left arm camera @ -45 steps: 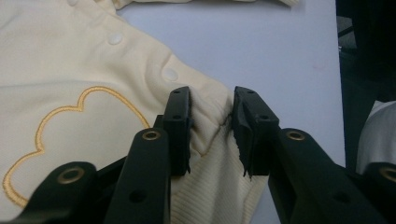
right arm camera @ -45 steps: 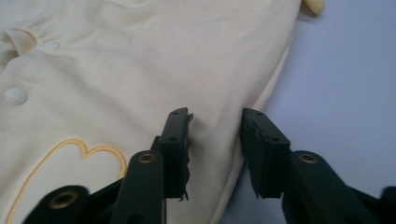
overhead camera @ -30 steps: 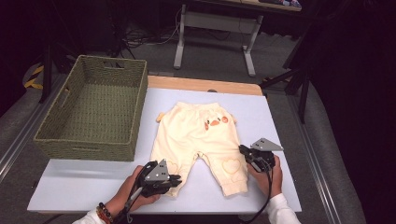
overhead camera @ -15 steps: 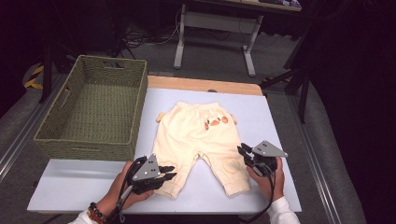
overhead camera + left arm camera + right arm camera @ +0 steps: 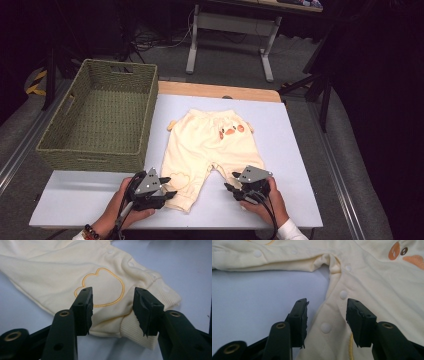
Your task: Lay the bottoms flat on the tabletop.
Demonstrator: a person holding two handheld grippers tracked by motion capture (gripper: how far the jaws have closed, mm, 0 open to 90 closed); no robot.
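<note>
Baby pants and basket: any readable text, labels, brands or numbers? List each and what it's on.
None: no readable text on any surface.
Pale yellow baby pants: pictures, not words: an orange duck face print and a stitched heart outline.
Woven basket: no tag or label visible.

High overhead view; both gripper views close on shared trousers (image 5: 212, 150).

A green woven basket (image 5: 102, 120) sits on the left part of the white table (image 5: 295, 150), its open inside showing handle slots in the walls. Beyond the table's wooden far edge, a metal stand (image 5: 227, 22) rises from the grey floor (image 5: 225, 70).
</note>
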